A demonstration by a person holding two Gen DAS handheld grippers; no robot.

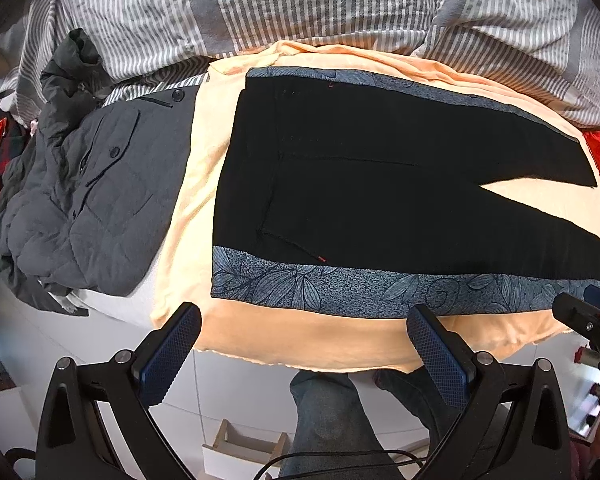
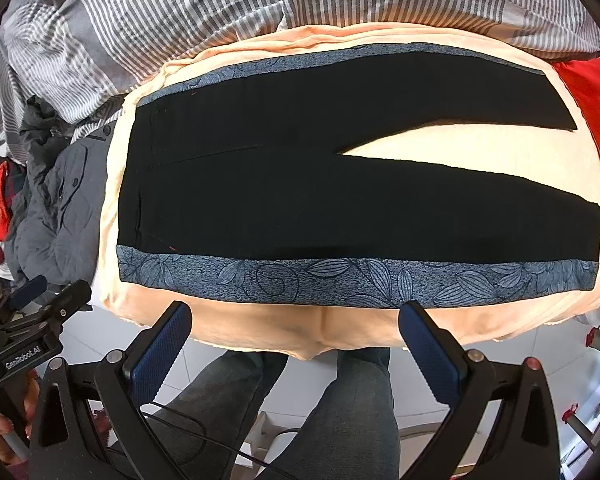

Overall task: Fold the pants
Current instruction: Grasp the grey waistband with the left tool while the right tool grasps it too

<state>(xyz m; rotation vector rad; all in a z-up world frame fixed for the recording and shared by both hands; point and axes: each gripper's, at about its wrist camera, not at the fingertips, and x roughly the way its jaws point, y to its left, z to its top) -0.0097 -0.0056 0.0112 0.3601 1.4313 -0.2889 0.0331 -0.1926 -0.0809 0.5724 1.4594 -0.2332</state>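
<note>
Black pants with blue leaf-patterned side stripes lie spread flat on a peach sheet, waist at the left, two legs parted toward the right. The same pants fill the right wrist view. My left gripper hovers open above the bed's near edge, just short of the near patterned stripe, holding nothing. My right gripper is open too, empty, near the stripe at the near leg. The other gripper's body shows at each view's edge.
A grey quilted jacket is heaped left of the pants. A striped grey duvet lies bunched behind. Red cushions sit at the right and far left. A person's legs in jeans stand on white floor tiles below the bed edge.
</note>
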